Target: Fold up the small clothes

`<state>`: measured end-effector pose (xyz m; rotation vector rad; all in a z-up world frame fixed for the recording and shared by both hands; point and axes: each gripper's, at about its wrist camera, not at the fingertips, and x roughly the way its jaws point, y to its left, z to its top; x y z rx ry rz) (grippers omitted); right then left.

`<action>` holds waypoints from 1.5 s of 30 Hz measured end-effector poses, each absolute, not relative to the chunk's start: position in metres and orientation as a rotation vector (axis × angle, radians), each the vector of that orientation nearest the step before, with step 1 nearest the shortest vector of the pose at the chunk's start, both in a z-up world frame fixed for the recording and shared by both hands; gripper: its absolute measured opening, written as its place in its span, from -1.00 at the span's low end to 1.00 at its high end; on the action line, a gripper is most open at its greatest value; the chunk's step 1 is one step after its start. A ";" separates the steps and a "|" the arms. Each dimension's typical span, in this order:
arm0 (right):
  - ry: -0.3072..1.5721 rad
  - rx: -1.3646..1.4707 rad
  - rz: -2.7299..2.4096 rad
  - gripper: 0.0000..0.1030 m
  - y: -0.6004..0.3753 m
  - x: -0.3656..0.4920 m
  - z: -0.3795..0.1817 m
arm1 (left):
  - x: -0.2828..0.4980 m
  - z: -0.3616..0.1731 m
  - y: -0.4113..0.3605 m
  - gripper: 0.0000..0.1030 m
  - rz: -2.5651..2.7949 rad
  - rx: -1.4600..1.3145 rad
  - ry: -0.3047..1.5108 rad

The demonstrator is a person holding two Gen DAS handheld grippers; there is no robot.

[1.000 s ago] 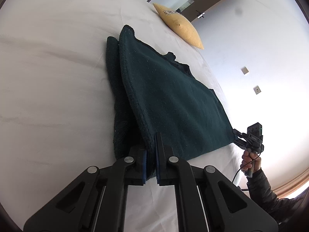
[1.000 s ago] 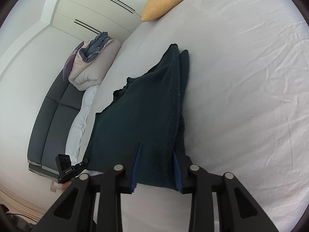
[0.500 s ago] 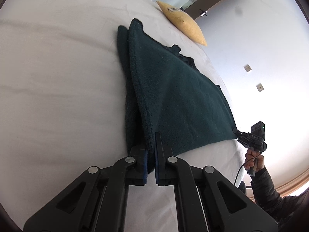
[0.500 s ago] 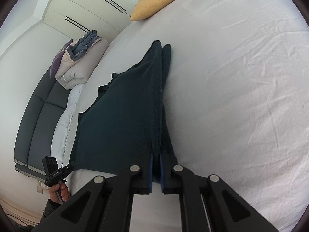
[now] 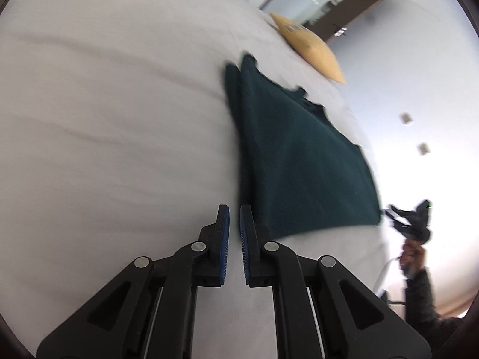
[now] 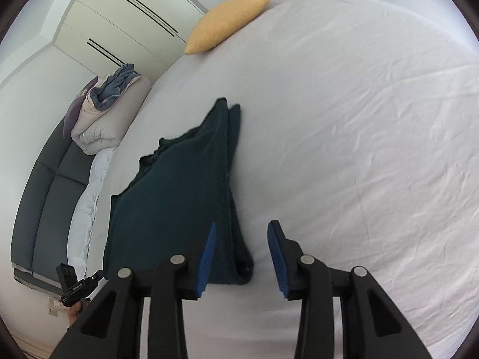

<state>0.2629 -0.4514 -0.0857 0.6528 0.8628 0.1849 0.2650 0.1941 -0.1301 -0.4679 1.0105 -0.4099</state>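
A folded dark green garment (image 6: 179, 203) lies flat near the bed (image 6: 359, 149) edge that faces the sofa (image 6: 45, 197), a yellow pillow (image 6: 227, 21) at the far edge. The left gripper (image 5: 234, 221) fingers are nearly together, gripping nothing, just beside the cloth's near corner. The right gripper (image 6: 241, 239) fingers are opening, straddling the near folded edge without pressing. Bare sheet spreads wide beyond.
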 end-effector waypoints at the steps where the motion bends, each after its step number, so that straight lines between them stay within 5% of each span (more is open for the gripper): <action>1: 0.854 0.636 0.218 -0.22 -0.440 0.273 -0.078 | 0.269 -0.117 0.192 -0.86 -0.409 -0.460 0.975; 5: 0.925 0.537 0.397 -0.22 -0.355 0.346 -0.065 | 0.306 -0.069 0.126 -0.86 -0.499 -0.316 0.891; 10: 1.059 0.577 0.417 -0.25 -0.295 0.433 -0.107 | 0.374 -0.075 0.044 -0.86 -0.545 -0.238 0.882; 11: 1.074 0.599 0.389 -0.32 -0.295 0.445 -0.119 | 0.387 -0.085 0.034 -0.86 -0.539 -0.239 0.898; 13: 1.055 0.640 0.332 -0.99 -0.305 0.458 -0.128 | 0.406 -0.108 0.020 -0.86 -0.516 -0.234 0.952; 14: 1.040 0.680 0.300 -1.00 -0.319 0.464 -0.132 | 0.410 -0.121 0.018 -0.86 -0.505 -0.233 0.975; 21: 0.897 0.741 -0.002 -1.00 -0.405 0.466 -0.120 | 0.409 -0.159 0.046 -0.86 -0.600 -0.465 0.931; 25: 0.767 0.756 0.045 -0.41 -0.392 0.443 -0.088 | 0.412 -0.162 0.046 -0.86 -0.592 -0.456 0.921; 28: 0.845 0.712 0.271 -0.34 -0.343 0.438 -0.093 | 0.411 -0.166 0.048 -0.86 -0.592 -0.479 0.913; 32: 0.947 0.675 0.408 -0.36 -0.307 0.434 -0.124 | 0.411 -0.168 0.049 -0.86 -0.598 -0.487 0.914; 35: 0.926 0.799 0.352 -0.98 -0.342 0.444 -0.137 | 0.406 -0.171 0.058 -0.86 -0.604 -0.522 0.914; 41: 0.797 0.862 0.041 -0.98 -0.430 0.434 -0.120 | 0.398 -0.174 0.064 -0.87 -0.597 -0.555 0.896; 43: 0.793 0.794 0.052 -0.40 -0.419 0.425 -0.105 | 0.397 -0.175 0.064 -0.87 -0.592 -0.556 0.894; 45: 0.806 0.754 0.184 -0.22 -0.389 0.416 -0.091 | 0.397 -0.174 0.062 -0.87 -0.581 -0.546 0.895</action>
